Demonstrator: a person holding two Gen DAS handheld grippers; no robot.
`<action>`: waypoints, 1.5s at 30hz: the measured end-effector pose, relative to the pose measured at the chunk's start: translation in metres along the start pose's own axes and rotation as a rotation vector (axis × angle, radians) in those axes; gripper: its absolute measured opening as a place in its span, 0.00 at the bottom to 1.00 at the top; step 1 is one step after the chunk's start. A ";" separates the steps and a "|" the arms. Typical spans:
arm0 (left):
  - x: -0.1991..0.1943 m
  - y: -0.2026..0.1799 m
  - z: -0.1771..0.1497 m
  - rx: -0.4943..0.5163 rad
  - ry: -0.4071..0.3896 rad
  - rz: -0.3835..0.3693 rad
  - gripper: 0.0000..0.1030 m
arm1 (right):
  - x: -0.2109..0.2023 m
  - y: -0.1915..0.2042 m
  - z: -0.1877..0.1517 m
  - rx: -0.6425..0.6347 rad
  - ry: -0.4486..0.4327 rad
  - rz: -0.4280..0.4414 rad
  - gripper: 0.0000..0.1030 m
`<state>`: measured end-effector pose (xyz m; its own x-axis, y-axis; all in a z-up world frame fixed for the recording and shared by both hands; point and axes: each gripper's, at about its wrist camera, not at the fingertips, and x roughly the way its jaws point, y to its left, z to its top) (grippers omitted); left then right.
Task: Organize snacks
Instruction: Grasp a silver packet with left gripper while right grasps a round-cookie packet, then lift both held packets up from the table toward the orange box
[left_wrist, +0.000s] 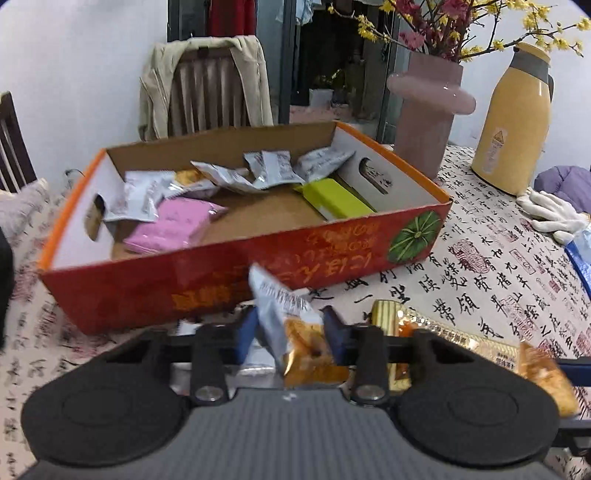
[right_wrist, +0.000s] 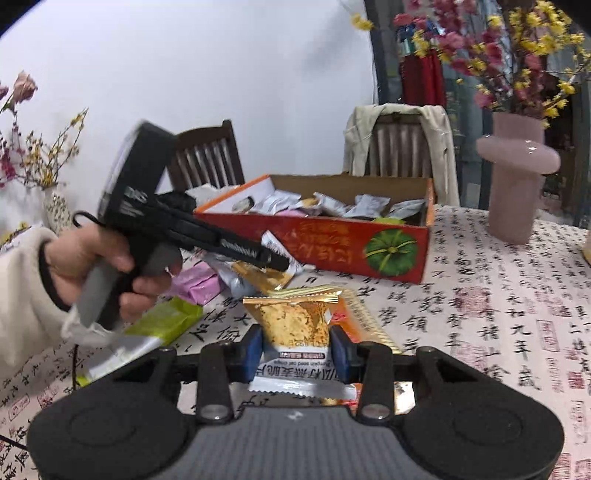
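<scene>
Left gripper (left_wrist: 290, 326): blue pads closed on a grey-and-orange snack packet (left_wrist: 286, 317), held tilted just in front of the red cardboard box (left_wrist: 229, 266).

Right gripper (right_wrist: 295, 352): blue pads closed on a gold-and-white snack packet (right_wrist: 295, 332) labelled as pumpkin seed oat crisps, its printed end nearest the camera. A similar gold packet (right_wrist: 364, 317) lies under and beside it.

Red cardboard box: open-topped, orange rim, pumpkin picture on its near wall, standing on the worktop (right_wrist: 480, 332), which is covered by a calligraphy-print cloth. Inside: several grey sachets (left_wrist: 273, 168) along the far wall, a pink packet (left_wrist: 173, 225) at left, a lime-green packet (left_wrist: 336, 201) at right.

Loose on the worktop, right wrist view: pink packet (right_wrist: 197, 284), lime-green packet (right_wrist: 162, 319), more gold packets near the box.

Person's hand (right_wrist: 92, 266), cream sleeve, gripping the left gripper's handle.

Surroundings: pink vase (left_wrist: 430, 110) with flowering branches, yellow thermos jug (left_wrist: 513, 122), white glove (left_wrist: 550, 214), chair draped with a beige jacket (left_wrist: 207, 81).
</scene>
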<state>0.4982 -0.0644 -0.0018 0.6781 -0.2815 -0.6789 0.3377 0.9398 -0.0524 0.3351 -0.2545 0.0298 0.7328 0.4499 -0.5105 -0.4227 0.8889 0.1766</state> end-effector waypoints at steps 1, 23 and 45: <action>0.002 -0.001 0.000 -0.005 0.001 0.000 0.25 | -0.003 -0.003 0.000 0.003 -0.007 0.003 0.37; -0.215 -0.026 -0.105 -0.121 -0.243 -0.018 0.11 | -0.102 0.025 -0.044 0.047 -0.070 -0.077 0.37; -0.281 -0.021 -0.134 -0.156 -0.314 -0.012 0.11 | -0.159 0.075 -0.053 0.016 -0.129 -0.098 0.37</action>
<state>0.2135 0.0204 0.0920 0.8506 -0.3158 -0.4205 0.2594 0.9475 -0.1868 0.1587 -0.2637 0.0795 0.8331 0.3674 -0.4136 -0.3381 0.9299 0.1449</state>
